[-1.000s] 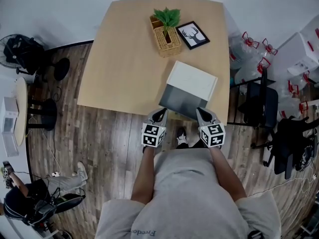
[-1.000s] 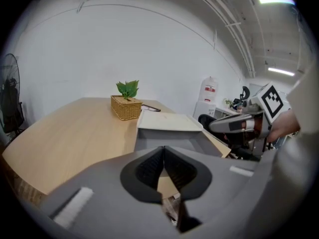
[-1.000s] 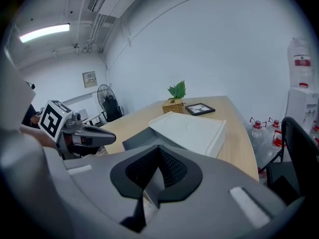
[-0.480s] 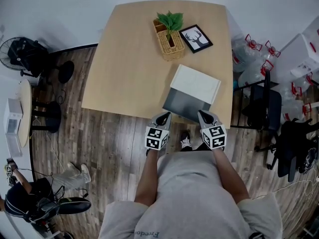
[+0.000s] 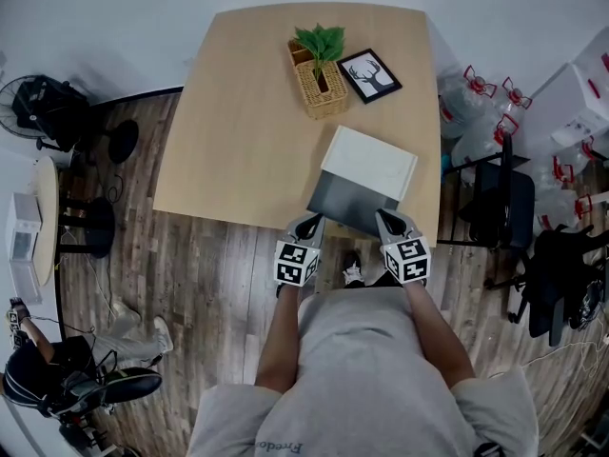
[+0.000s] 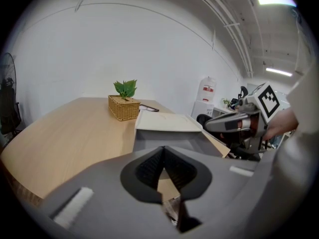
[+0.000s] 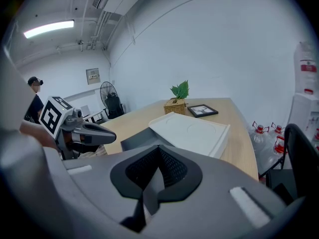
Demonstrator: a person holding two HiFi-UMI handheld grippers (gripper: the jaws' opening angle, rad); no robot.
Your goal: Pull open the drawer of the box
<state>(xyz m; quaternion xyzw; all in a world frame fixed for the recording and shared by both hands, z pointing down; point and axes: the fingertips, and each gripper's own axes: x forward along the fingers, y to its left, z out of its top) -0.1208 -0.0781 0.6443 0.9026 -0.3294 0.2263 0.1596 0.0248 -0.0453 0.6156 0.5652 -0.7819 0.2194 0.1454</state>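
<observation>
A brown basket [image 5: 319, 89] is sitting at the far side of the wooden table [image 5: 238, 112], and a green plant [image 5: 321, 38] is standing in it. A picture frame [image 5: 371, 74] is lying just beside the basket. The white box [image 5: 369, 162] is resting near the table's front edge, on the right. Its grey drawer [image 5: 350, 203] is sticking out of the box toward the person, and its grey inside is showing.

The left gripper [image 5: 306, 225] is pointing at the drawer's left front corner. The right gripper [image 5: 390, 222] is pointing at its right front corner. The drawer's front is lying just ahead of both sets of fingertips. I cannot tell if they are touching it. Both grippers are keeping their fingers pressed together, and they are holding nothing.
</observation>
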